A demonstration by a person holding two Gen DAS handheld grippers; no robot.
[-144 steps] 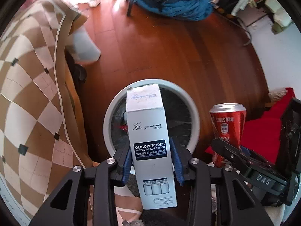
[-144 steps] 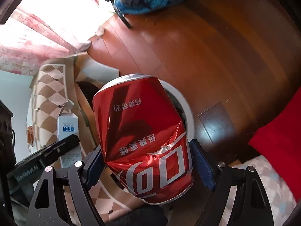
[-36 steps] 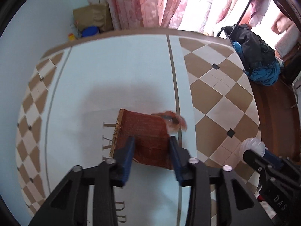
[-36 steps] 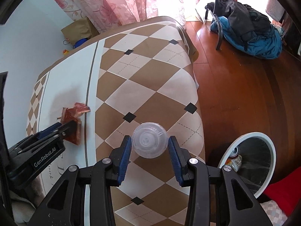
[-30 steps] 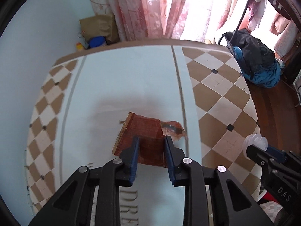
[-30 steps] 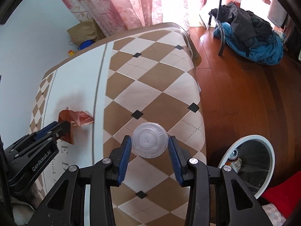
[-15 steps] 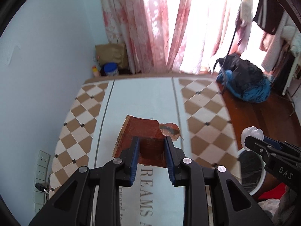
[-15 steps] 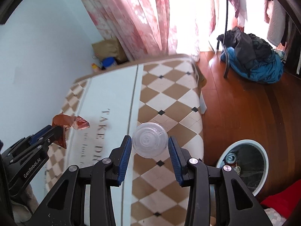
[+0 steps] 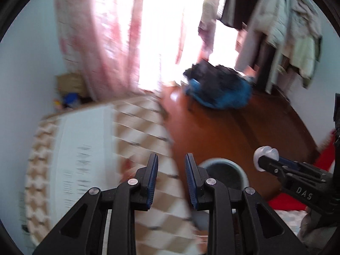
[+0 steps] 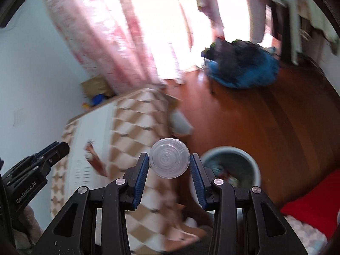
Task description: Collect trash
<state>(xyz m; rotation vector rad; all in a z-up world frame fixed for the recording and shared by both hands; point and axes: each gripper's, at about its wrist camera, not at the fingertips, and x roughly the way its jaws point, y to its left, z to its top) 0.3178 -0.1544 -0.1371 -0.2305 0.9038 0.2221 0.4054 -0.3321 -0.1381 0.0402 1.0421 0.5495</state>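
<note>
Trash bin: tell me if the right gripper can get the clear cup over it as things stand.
Probably yes. The right gripper is shut on the clear cup, and the open-topped trash bin stands on the floor just to its right. Nothing shows between them, though the view is blurred.

Pink curtains (image 9: pixel 102 42), checkered bedspread (image 10: pixel 136 127), blue-black clothes heap (image 10: pixel 242 68) on wooden floor (image 10: pixel 265 116).

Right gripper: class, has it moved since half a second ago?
Yes. The right gripper, shut on the cup, has swung toward the bin; the bin's rim now sits nearer its right finger.
</note>
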